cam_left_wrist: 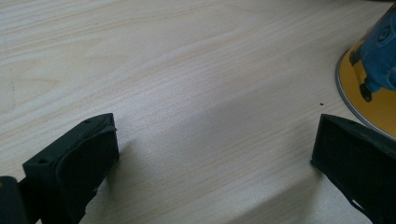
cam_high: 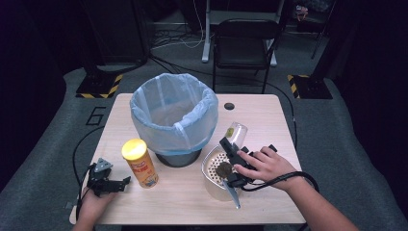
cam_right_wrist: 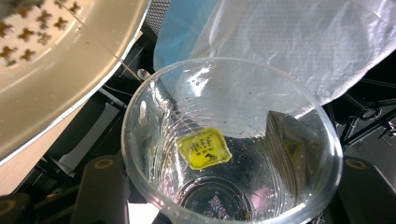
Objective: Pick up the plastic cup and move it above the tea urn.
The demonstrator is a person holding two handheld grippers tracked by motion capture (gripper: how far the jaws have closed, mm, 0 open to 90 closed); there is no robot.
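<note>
From my feed I see a light wooden surface (cam_high: 269, 115) standing on grey carpet (cam_high: 337, 125). Behind it a black folding chair (cam_high: 244, 45) faces me, with cables (cam_high: 173, 41) trailing over the floor. Hazard-striped bases (cam_high: 98, 86) sit at both sides; the surroundings are dark.

1. The bin (cam_high: 174, 115) stands at the middle of the table (cam_high: 260, 115), toward the far side.
2. The canister (cam_high: 139, 162) stands upright just left of the bin's base, nearer to me.
3. My left gripper (cam_high: 109, 182) rests on the table left of the canister.
4. The strainer bowl (cam_high: 217, 173) sits right of the bin, near me.
5. My right gripper (cam_high: 231, 149) holds the cup (cam_high: 236, 132) tilted above the strainer bowl's far rim, beside the bin.
</note>
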